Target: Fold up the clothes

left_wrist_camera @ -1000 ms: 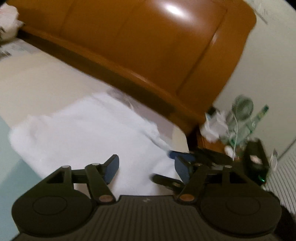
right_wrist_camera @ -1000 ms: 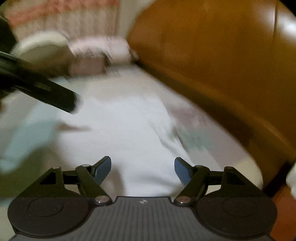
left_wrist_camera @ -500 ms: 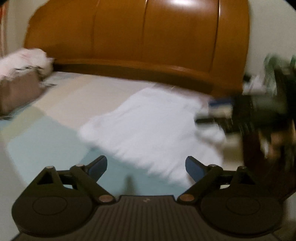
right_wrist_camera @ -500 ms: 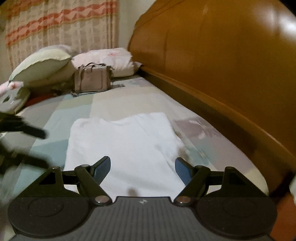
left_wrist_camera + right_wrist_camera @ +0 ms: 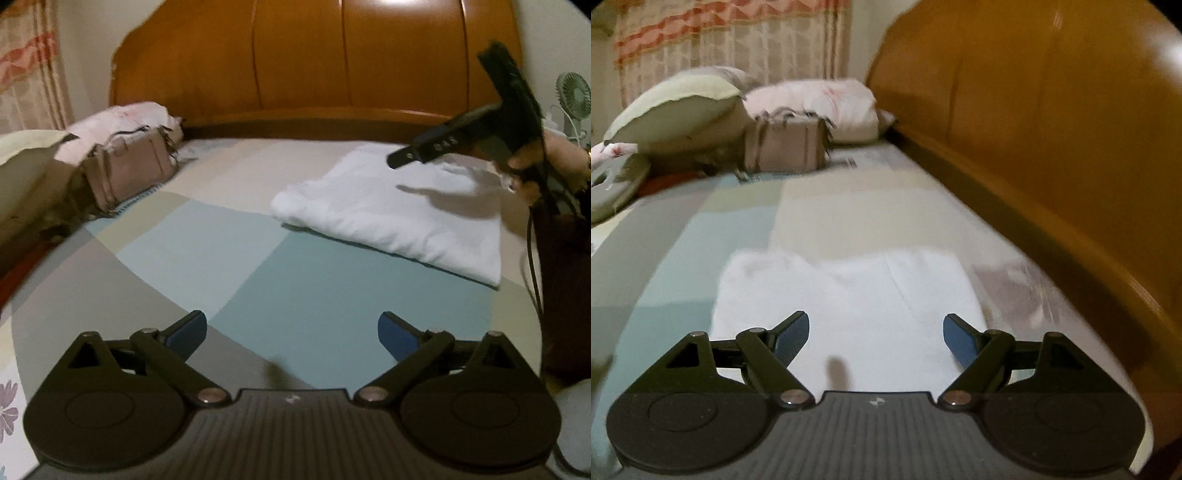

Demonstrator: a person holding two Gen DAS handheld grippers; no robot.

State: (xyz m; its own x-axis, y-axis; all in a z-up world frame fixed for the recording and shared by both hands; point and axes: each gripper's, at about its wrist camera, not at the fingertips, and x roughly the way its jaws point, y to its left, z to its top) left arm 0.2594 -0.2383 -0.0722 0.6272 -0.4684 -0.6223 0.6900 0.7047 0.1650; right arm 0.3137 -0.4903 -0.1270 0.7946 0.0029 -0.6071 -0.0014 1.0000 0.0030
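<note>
A folded white garment (image 5: 399, 210) lies flat on the bed near the wooden headboard; it also shows in the right wrist view (image 5: 857, 295). My left gripper (image 5: 291, 334) is open and empty, held over the blue patch of the bedsheet, well short of the garment. My right gripper (image 5: 875, 332) is open and empty, just above the garment's near edge. In the left wrist view the right gripper (image 5: 406, 158) is over the garment's far right side, held by a hand.
A wooden headboard (image 5: 332, 59) runs along the bed. A brown handbag (image 5: 129, 166) and pillows (image 5: 812, 107) lie at the bed's far end. A small green fan (image 5: 574, 92) stands beside the bed. Curtains (image 5: 731, 40) hang behind.
My left gripper has pulled back from the white garment to over the blue sheet. My right gripper stays over the garment, lifted a little. Both stay open and empty.
</note>
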